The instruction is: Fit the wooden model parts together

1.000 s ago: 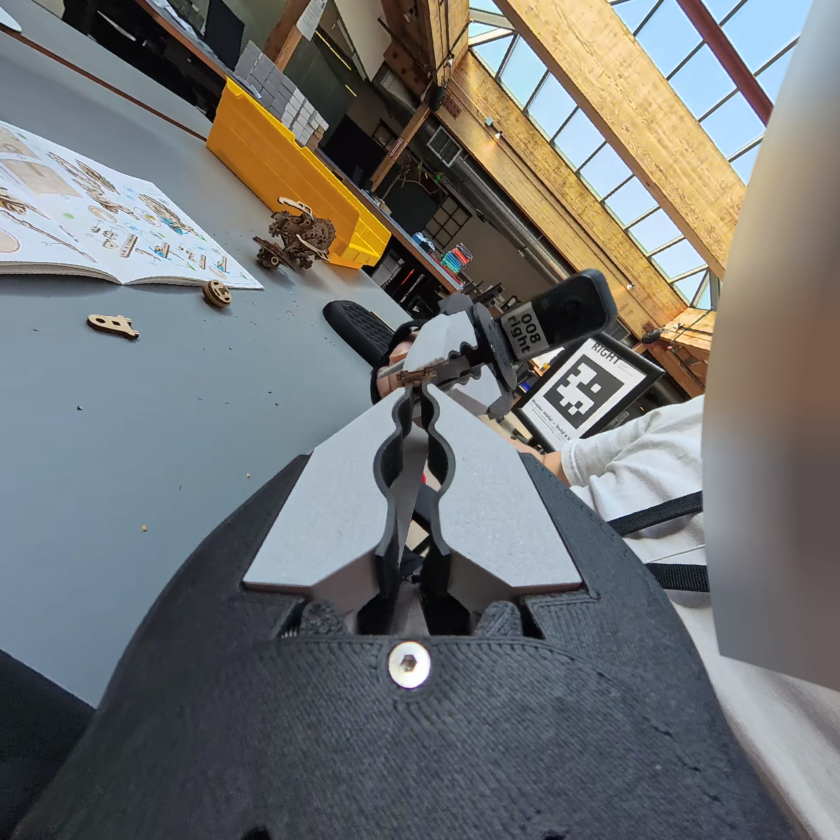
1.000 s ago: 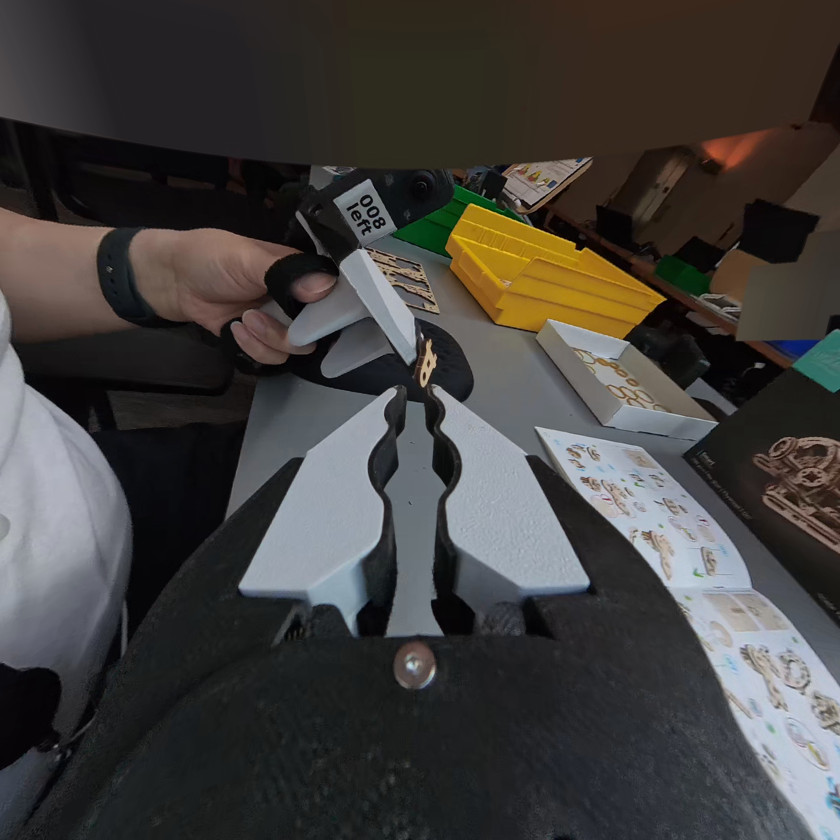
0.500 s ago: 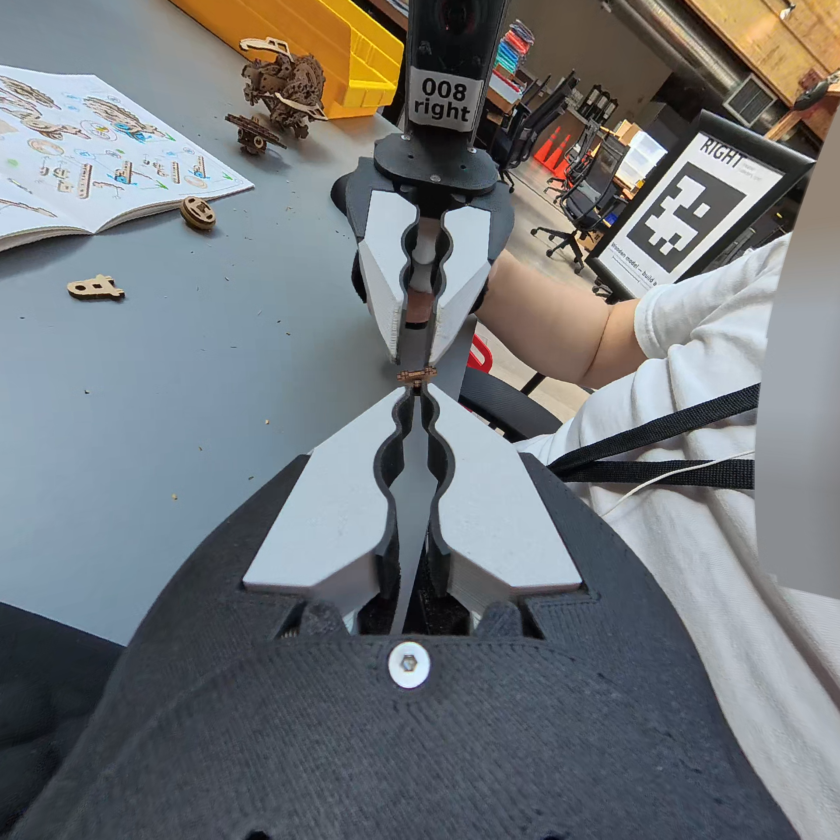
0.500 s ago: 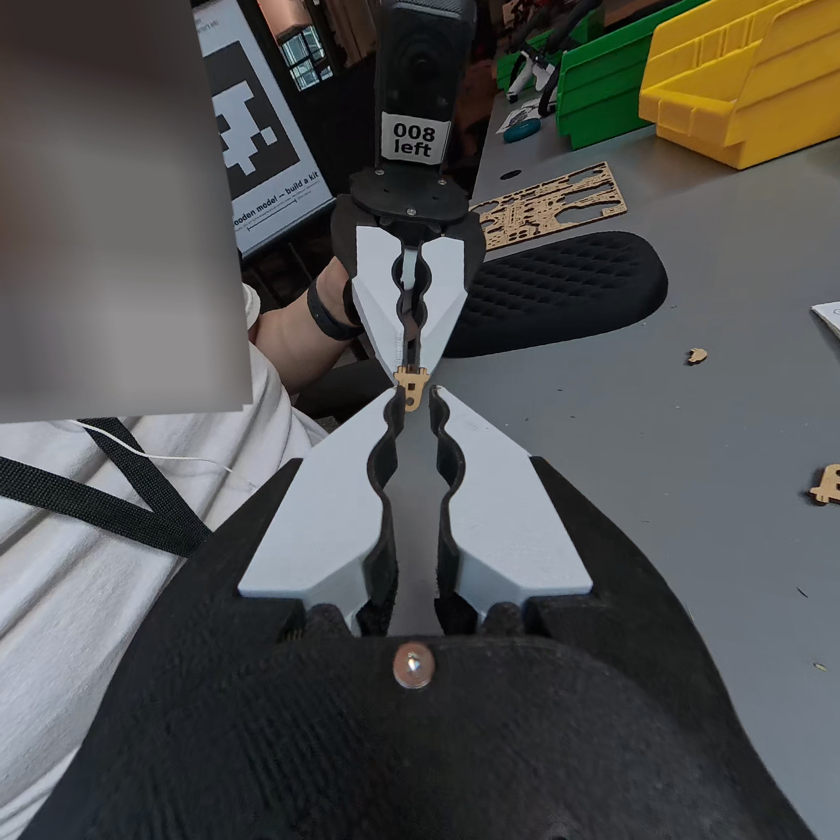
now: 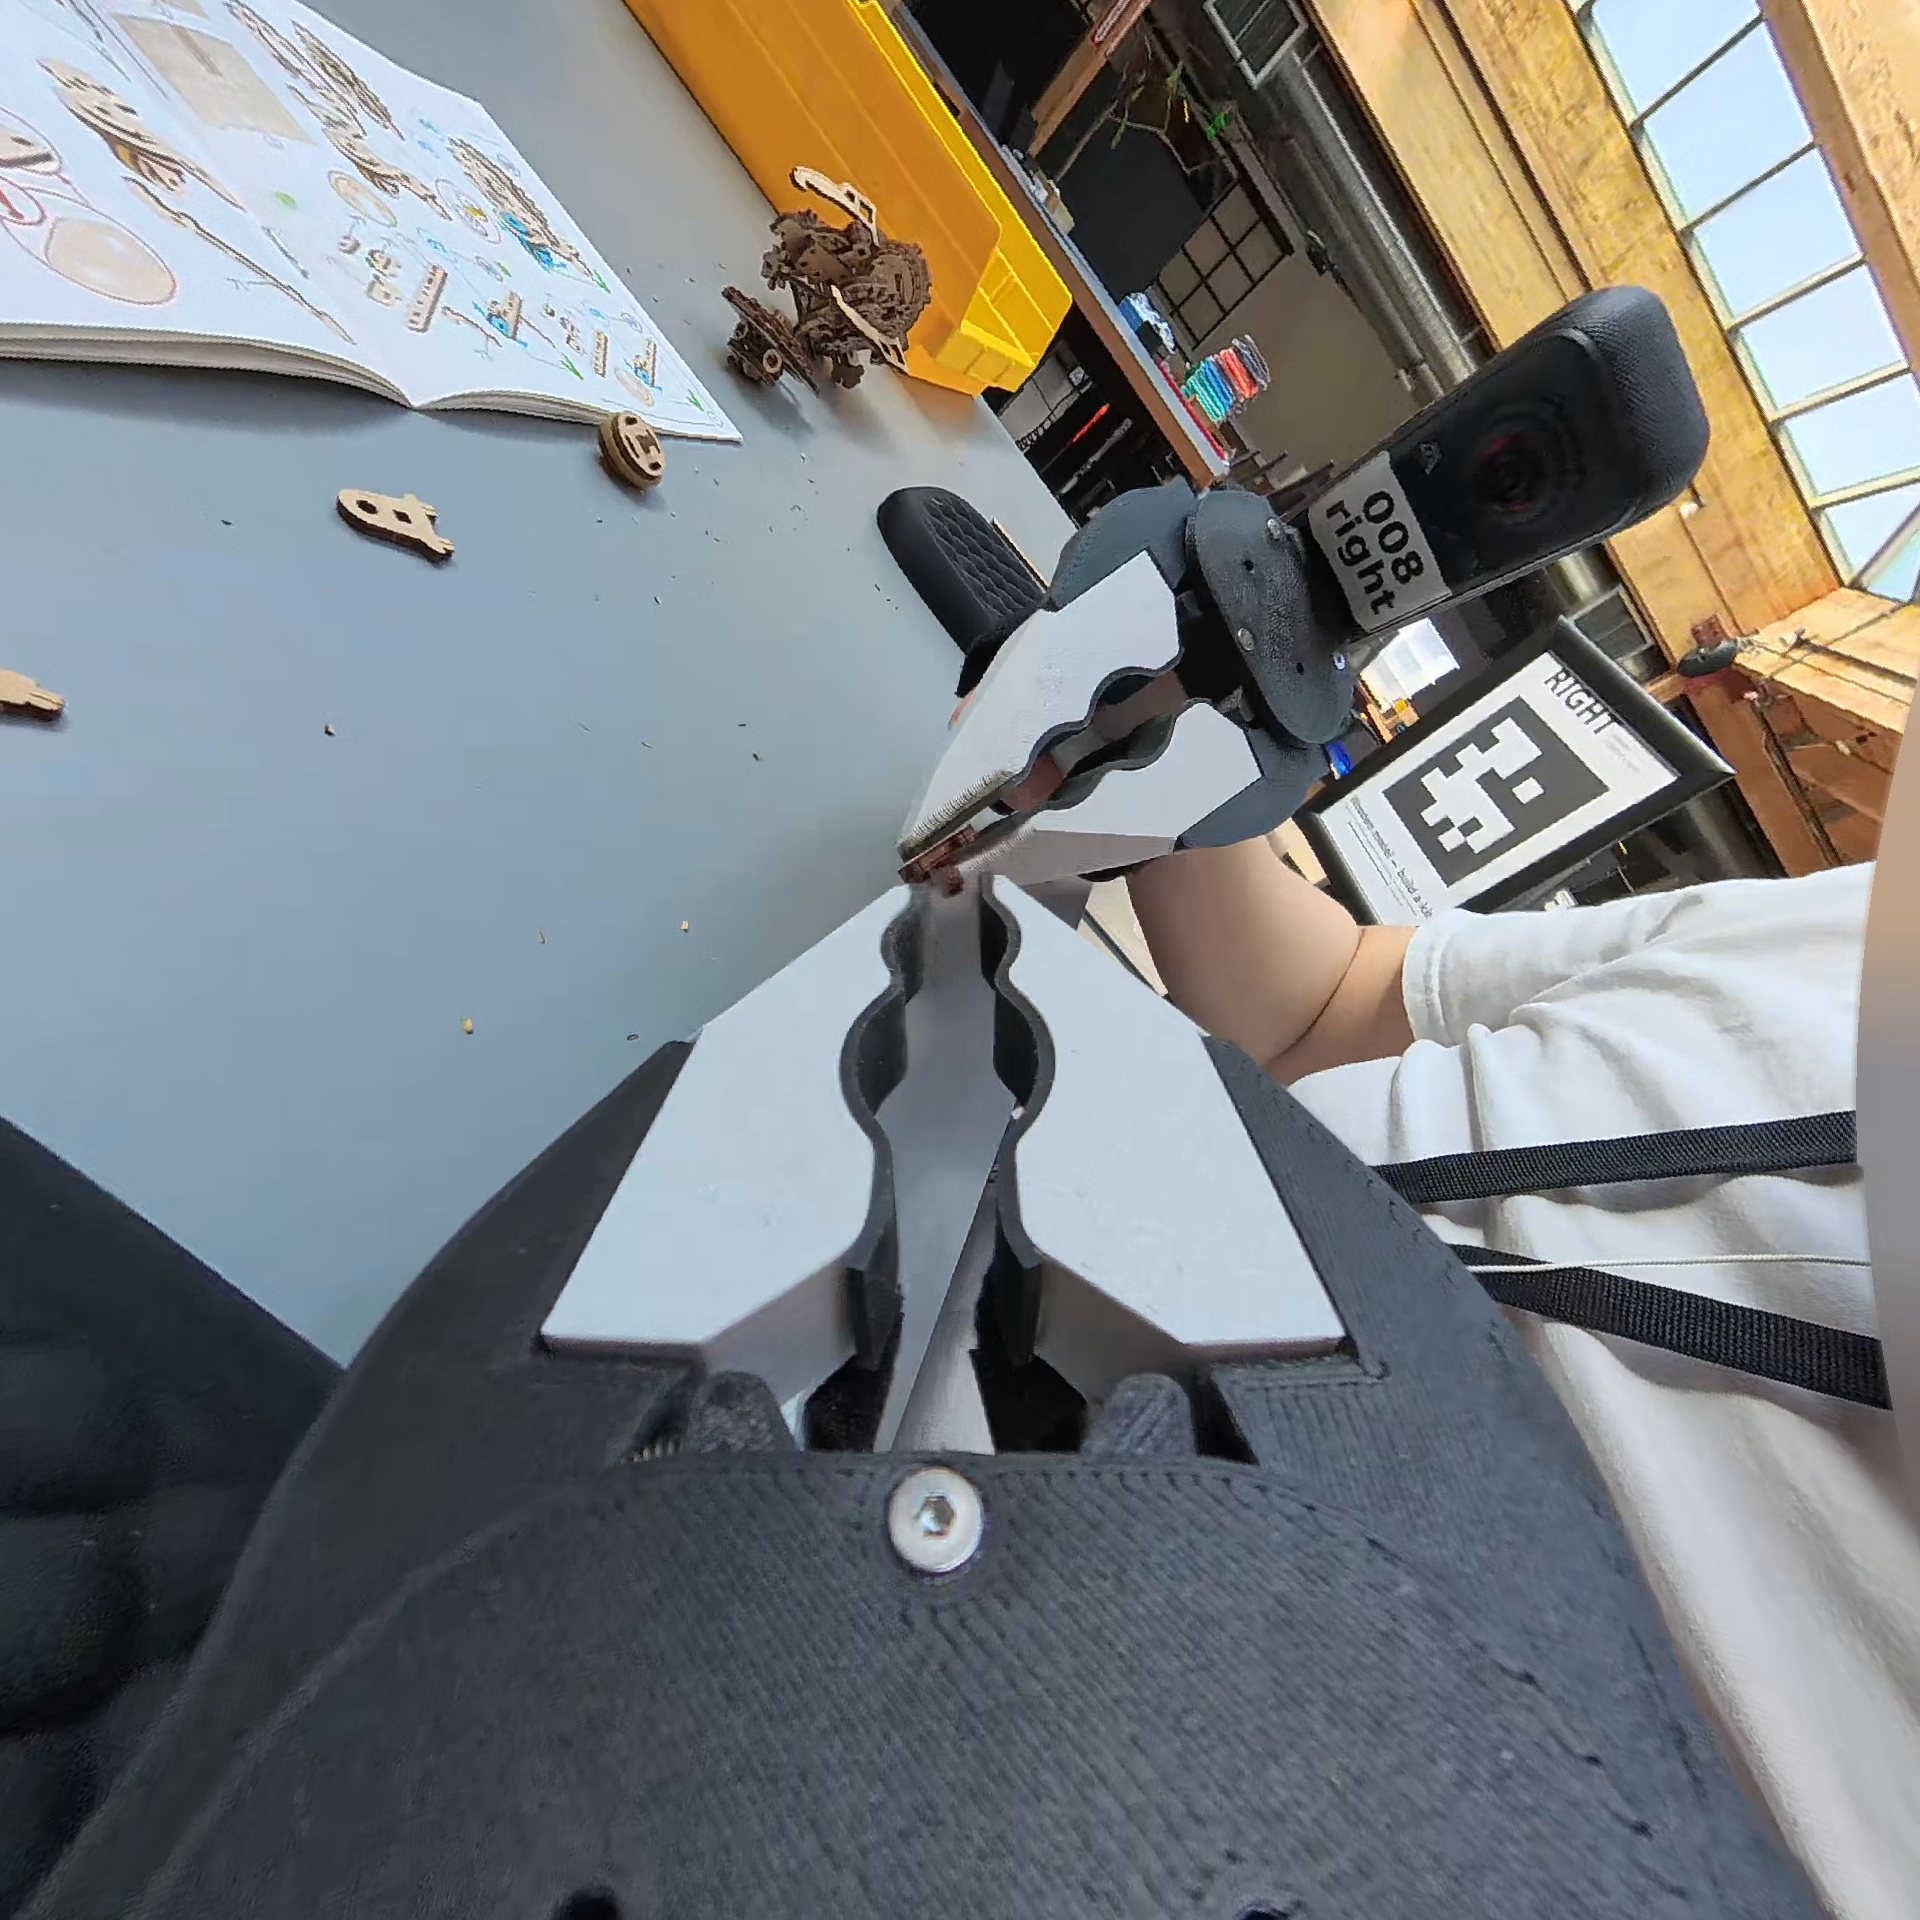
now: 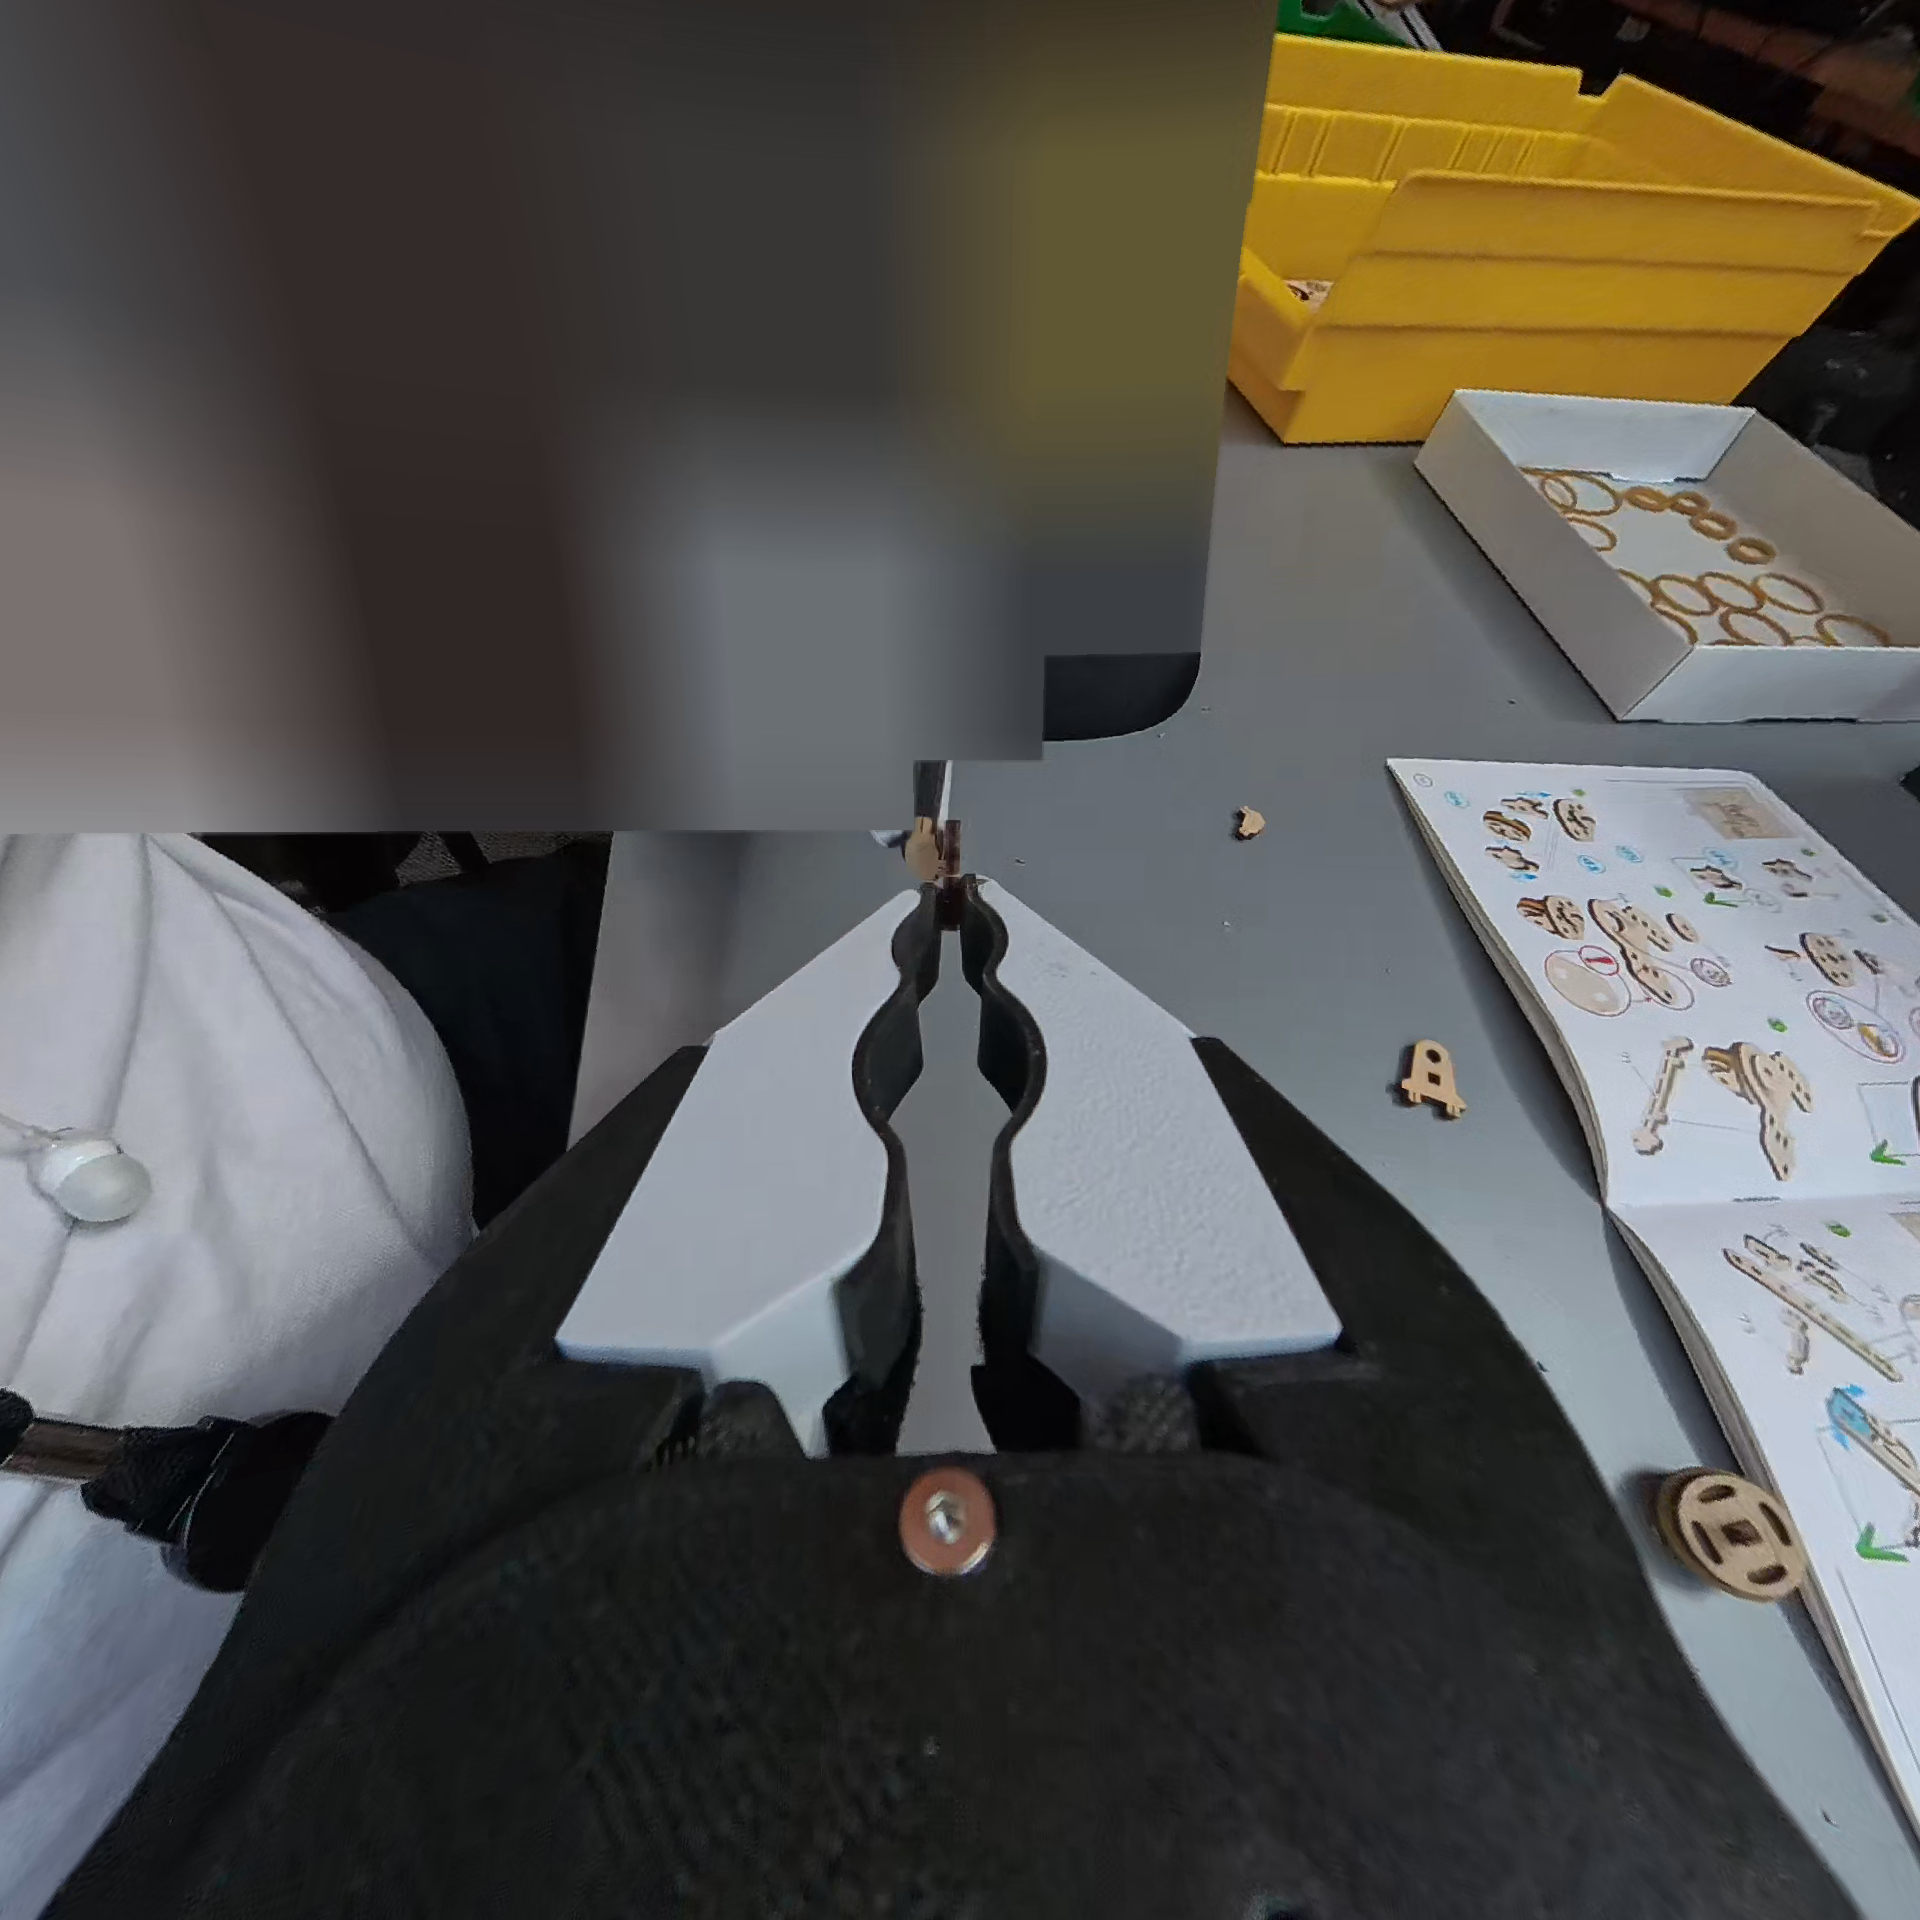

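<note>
My left gripper [image 5: 948,906] is shut on a small light wooden piece [image 6: 921,850], held in the air over the grey table's [image 5: 468,779] near edge. My right gripper [image 6: 948,896] is shut on a small dark wooden piece [image 6: 950,902]. In the left wrist view the right gripper [image 5: 940,868] comes in from the upper right, and its piece [image 5: 935,873] sits at my left fingertips. The two pieces meet tip to tip. In the right wrist view a blurred patch hides most of the left gripper.
An open instruction booklet [image 5: 312,229] [image 6: 1714,1039] lies on the table. Near it are a part-built wooden model [image 5: 831,301], a yellow bin [image 6: 1507,260], a white tray of wooden rings [image 6: 1662,665], a round wooden wheel [image 5: 631,449] and loose flat pieces [image 5: 395,520] [image 6: 1432,1081]. The tips of both grippers are at nearly the same place. From either gripper's tips it is about 20 cm to the round wooden wheel [image 5: 631,449]. Seen from the right wrist view [image 6: 1711,1504] as well.
Both grippers have turned while staying tip to tip. The right gripper now comes in slanted from the upper right instead of head-on. Both keep hold of their pieces.
</note>
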`<state>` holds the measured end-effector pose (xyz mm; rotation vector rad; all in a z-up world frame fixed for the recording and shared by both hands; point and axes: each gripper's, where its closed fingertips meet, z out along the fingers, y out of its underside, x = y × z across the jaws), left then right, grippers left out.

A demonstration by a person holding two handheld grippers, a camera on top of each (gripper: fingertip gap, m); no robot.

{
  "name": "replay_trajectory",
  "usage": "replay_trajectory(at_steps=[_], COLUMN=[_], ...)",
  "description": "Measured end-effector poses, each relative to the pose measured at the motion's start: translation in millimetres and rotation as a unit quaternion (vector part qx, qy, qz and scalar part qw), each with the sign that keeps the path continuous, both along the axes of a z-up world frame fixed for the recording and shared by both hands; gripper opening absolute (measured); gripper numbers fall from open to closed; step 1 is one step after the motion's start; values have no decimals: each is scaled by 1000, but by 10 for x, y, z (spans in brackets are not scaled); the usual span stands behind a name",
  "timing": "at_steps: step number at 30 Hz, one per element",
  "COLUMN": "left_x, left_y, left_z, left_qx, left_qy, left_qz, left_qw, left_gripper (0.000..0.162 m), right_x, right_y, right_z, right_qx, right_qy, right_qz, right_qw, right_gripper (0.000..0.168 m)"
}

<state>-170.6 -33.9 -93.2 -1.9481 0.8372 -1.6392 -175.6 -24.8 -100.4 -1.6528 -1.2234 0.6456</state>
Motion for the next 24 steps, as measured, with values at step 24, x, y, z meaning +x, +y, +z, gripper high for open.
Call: replay_trajectory(at_steps=[24], left_x=[-270], left_y=[153], left_z=[-68], left_qx=[11], left_qy=[25], left_qz=[40], left_qw=[999], left_gripper=[15], right_x=[175], right_y=[232], right_z=[-429], right_qx=[-161], right_qy=[-152], right_qz=[-80], right_qw=[972], right_gripper=[17])
